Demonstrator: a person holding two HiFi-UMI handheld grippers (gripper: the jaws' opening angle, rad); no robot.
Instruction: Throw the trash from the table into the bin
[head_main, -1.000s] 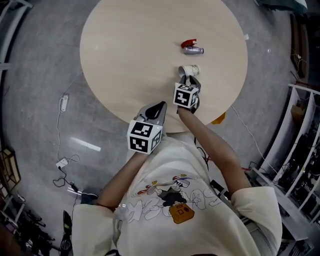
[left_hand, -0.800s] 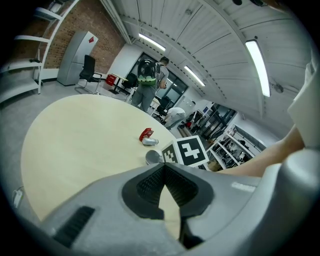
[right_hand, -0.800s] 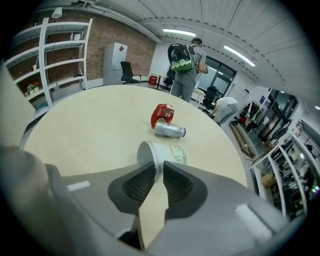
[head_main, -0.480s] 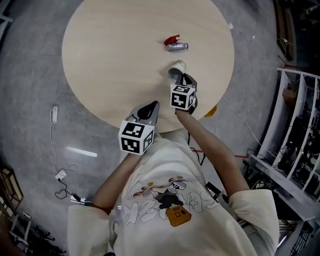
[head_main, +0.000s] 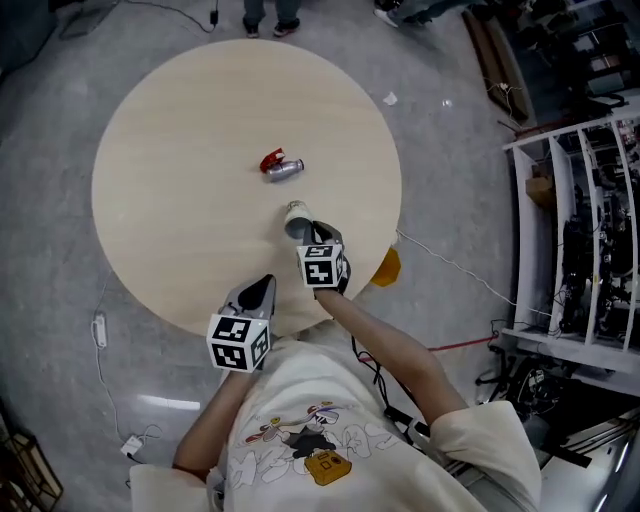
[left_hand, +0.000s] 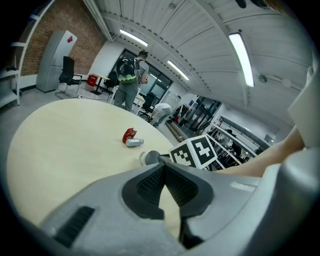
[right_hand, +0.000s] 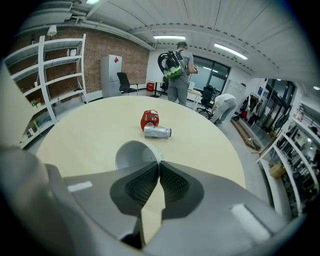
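Observation:
A white paper cup (head_main: 296, 220) lies tilted on the round wooden table (head_main: 190, 130) near its front edge. My right gripper (head_main: 312, 232) is shut on the cup's rim (right_hand: 134, 155); its jaws have just been closing with the rim between them. Farther back lie a crushed red can (head_main: 271, 160) and a small silver bottle (head_main: 286, 169), also in the right gripper view as the red can (right_hand: 149, 119) and silver bottle (right_hand: 157, 132). My left gripper (head_main: 265, 286) hovers over the table's front edge, shut and holding nothing (left_hand: 164, 167).
An orange object (head_main: 388, 266) sits on the floor under the table's right edge. White shelving (head_main: 570, 240) stands at the right. A person with a backpack (right_hand: 177, 70) stands beyond the table. Cables (head_main: 450, 270) run across the grey floor.
The head view has swung, so the whole table now shows, smaller and farther left. The right gripper has stayed at the cup's rim. The left gripper stays near the front edge.

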